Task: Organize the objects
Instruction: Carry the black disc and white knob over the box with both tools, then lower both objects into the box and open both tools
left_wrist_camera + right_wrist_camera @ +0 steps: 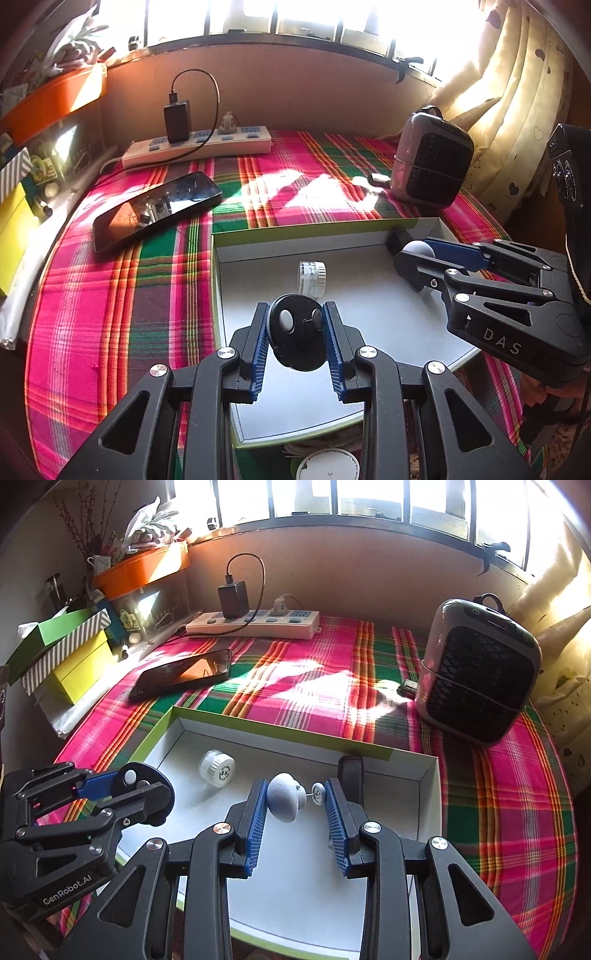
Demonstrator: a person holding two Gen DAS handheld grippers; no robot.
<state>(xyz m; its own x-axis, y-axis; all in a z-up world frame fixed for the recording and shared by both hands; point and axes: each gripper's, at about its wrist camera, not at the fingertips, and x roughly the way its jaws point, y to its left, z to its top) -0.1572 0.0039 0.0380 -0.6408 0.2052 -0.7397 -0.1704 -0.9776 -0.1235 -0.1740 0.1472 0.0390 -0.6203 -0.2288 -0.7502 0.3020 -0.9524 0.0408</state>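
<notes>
— How many things do you count?

— Two grippers, each gripping one item. The left gripper [295, 332] has its ribbed blue pads narrowed onto a flat black round disc with a pale oval button [297, 338], held over the near left part of the shallow white cardboard tray with a green rim [258, 233]. The right gripper [295, 805] is likewise part closed, pinching a grey fabric-covered mushroom-shaped knob on a thin metal pin [286, 801] above the tray's far right part.

— And inside the tray?

— Two things: one small white ribbed cylinder [217, 768] lying on its side on the tray floor, and one small black block [351, 775] standing against the far wall.

— Around it?

— One black glossy smartphone [155, 210] lying flat to the tray's left; one white power strip [197, 147] along the wall with a black charger [177, 122] plugged in; one grey rounded fan heater with a black mesh grille [480, 679] at the right.

— The surface?

— A woven plaid cloth in pink, green and orange [110, 295], sunlit in patches, under a barred window [369, 498]. Stacked boxes [66, 657] and an orange plastic tub [140, 570] crowd the left side; a cream curtain with heart prints [517, 92] hangs right.
</notes>
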